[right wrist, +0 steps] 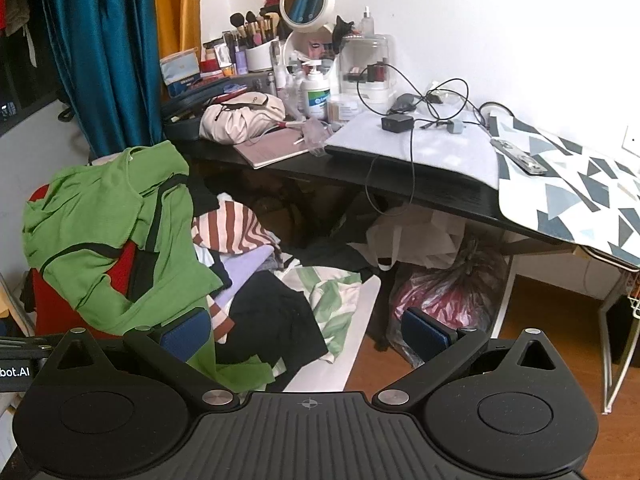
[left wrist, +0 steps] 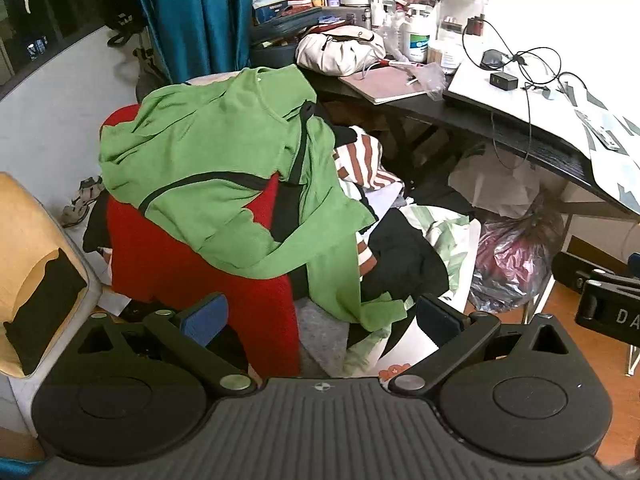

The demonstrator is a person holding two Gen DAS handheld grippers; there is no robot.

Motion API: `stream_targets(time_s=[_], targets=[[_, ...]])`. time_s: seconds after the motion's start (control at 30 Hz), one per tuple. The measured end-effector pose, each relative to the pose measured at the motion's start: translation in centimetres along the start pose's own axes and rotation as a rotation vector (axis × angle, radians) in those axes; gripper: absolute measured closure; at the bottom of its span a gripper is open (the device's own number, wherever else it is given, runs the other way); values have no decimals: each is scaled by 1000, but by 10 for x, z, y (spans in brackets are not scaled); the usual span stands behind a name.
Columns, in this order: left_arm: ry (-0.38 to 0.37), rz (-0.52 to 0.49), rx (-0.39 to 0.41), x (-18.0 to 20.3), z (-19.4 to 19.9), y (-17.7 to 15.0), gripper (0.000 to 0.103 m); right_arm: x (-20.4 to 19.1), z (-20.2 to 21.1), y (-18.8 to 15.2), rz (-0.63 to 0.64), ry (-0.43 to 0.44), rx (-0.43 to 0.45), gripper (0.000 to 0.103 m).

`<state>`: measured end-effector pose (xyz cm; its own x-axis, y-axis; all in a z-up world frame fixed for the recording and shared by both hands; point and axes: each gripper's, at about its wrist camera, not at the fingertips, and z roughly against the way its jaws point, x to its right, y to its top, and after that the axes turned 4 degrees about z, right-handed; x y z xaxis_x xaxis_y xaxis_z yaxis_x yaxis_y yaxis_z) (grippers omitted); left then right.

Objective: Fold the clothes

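Beneath the dark worktop (right wrist: 436, 190) and spilling out in front of it lies a heap of clothes, with one green shirt (left wrist: 224, 168) trimmed in black draped over a red seat (left wrist: 192, 268) at the heap's left edge. One sleeve of that shirt trails down off the seat's front corner toward the left tool (left wrist: 320, 318). To the right of the shirt sit one brown-and-white striped garment (right wrist: 236, 228), one lilac piece (right wrist: 244, 266), one black garment (right wrist: 276, 320) and one green-and-white patterned piece (right wrist: 332, 292). Bare wooden floor (right wrist: 532, 308) opens to the right, past one pink plastic bag (right wrist: 444, 300). Both tools are spread wide and hold nothing: the left tool hangs just before the shirt's trailing sleeve, the right tool (right wrist: 306, 334) over the black garment. Each shows two blue pads (left wrist: 204, 318).
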<state>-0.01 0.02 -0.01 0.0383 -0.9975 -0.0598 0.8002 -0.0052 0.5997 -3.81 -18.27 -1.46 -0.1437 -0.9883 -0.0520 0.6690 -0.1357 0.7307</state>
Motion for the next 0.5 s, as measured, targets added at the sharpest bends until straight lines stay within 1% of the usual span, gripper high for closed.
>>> stream_targets(time_s=[0.17,0.27,0.37,0.5], targets=[[-8,37,-21,-7,0,-3,1,0,3,1,-13,2,3,1],[4,41,-25,-12,-1,-3,1,1,5,1,-22,10,3,1],[23,40,-20,-10,0,-3,1,1,4,3,-18,18,1,1],[29,55,-17,-14,-1,-6,1,-2,0,2,-14,23,1,1]])
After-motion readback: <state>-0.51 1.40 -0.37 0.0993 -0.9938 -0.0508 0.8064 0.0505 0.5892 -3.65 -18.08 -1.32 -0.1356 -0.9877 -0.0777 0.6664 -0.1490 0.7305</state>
